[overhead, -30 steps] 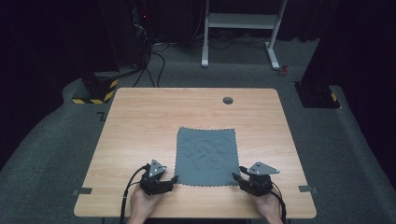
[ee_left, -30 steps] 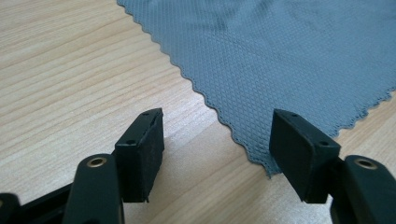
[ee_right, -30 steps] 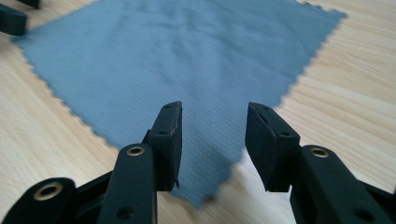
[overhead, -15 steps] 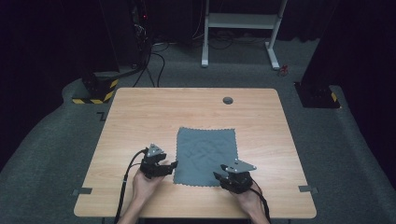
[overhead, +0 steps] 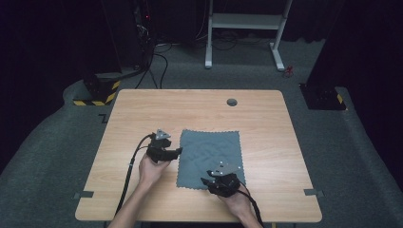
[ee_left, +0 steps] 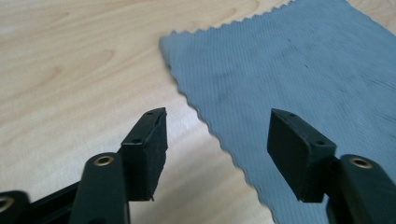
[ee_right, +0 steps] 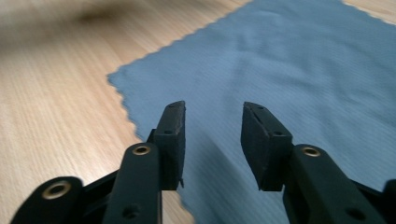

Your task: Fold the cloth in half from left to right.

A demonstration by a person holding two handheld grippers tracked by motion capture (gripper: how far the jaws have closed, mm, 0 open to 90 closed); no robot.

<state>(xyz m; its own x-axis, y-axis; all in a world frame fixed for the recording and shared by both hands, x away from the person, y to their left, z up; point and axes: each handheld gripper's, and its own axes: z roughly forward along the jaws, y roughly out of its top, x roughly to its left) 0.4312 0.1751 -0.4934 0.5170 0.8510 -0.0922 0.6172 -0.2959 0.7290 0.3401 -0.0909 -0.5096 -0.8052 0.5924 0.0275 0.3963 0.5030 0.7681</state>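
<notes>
The grey cloth [overhead: 210, 157] lies flat on the table [overhead: 142, 118]. The left gripper [overhead: 177, 152] has its jaws apart across the cloth's side edge and has just been closing. The right gripper [overhead: 205, 181], jaws apart and closing too, hovers above the near edge, clamping nothing

Dark lab, black curtains, floor cables [overhead: 157, 66], hazard-striped base [overhead: 97, 92], lone wooden table [overhead: 142, 109]

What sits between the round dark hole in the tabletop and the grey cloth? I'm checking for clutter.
Nothing: in the high view, bare light wooden tabletop separates the round dark hole from the grey zigzag-edged cloth.
</notes>
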